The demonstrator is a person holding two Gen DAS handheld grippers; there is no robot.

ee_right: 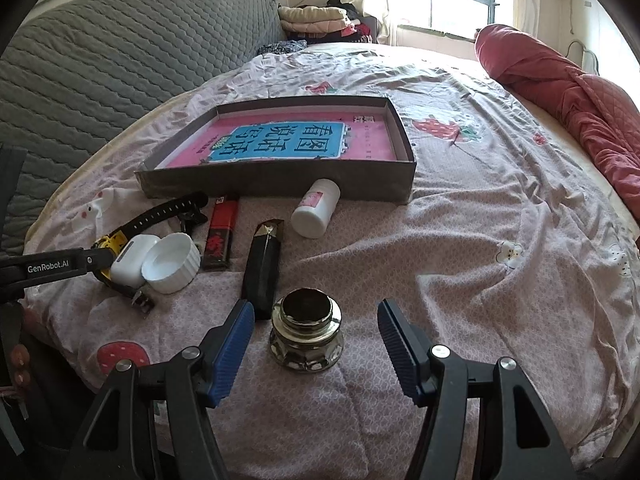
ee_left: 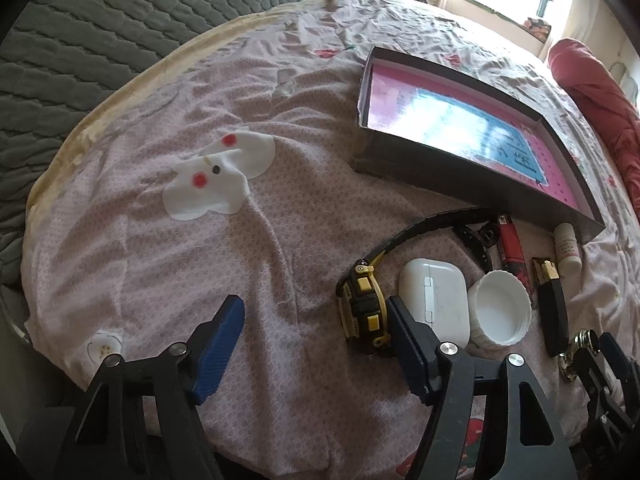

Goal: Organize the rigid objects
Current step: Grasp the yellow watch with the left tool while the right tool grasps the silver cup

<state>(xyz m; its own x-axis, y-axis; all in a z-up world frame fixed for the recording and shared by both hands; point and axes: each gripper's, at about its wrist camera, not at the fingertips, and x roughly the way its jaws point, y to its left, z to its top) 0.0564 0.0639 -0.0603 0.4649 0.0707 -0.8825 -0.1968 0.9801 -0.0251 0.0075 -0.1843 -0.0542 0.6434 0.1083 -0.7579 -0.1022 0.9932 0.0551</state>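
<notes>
Several small things lie in a row on the pink bedsheet in front of a shallow dark box (ee_right: 280, 184) with a pink and blue printed bottom. They are a black and yellow watch (ee_left: 362, 308), a white earbud case (ee_left: 436, 300), a white lid (ee_left: 500, 308), a red lighter (ee_right: 219, 236), a black oblong case (ee_right: 264, 268) and a white bottle (ee_right: 316, 210) on its side. My left gripper (ee_left: 312, 336) is open over bare sheet, its right finger just beside the watch. My right gripper (ee_right: 316, 316) is open around a squat glass jar (ee_right: 306, 334), with gaps on both sides.
A grey quilted headboard (ee_right: 120, 52) runs along the left. A red quilt (ee_right: 568, 92) lies rolled at the right edge of the bed. Folded clothes (ee_right: 316, 16) are stacked by the window. A white rabbit patch (ee_left: 218, 184) is printed on the sheet.
</notes>
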